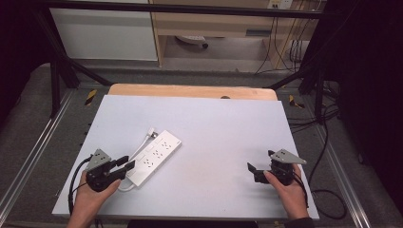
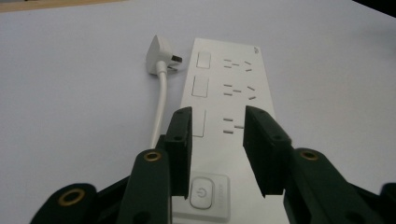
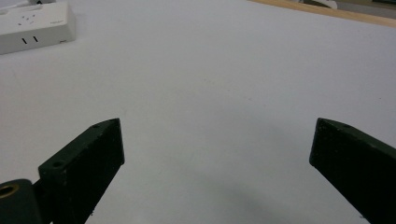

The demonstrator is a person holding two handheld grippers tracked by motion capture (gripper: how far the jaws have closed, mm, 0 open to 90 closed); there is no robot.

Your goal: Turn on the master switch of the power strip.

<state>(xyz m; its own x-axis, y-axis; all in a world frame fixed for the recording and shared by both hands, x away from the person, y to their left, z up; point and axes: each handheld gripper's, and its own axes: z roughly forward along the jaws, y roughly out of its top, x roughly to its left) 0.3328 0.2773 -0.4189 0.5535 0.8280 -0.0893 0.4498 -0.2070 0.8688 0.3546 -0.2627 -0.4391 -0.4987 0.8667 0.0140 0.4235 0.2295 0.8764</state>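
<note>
Tongs on the left (image 2: 217, 140) sit half-open over the white plastic power strip's (image 1: 154, 157) switch end, about 8 o'clock on the worktop (image 1: 214, 123); I'd centre before squeezing. Right tongs (image 3: 217, 158) gape wide, empty.

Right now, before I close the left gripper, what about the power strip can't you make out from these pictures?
- Power strip, left gripper view: its near end is cut off by the bottom edge and partly covered by the left gripper.
- Power button, same view: on or off cannot be told.
- Cable, high view: its run at the near end hides under the gripper.
- Right gripper view: the strip's body is cut off by the top-left corner.
</note>
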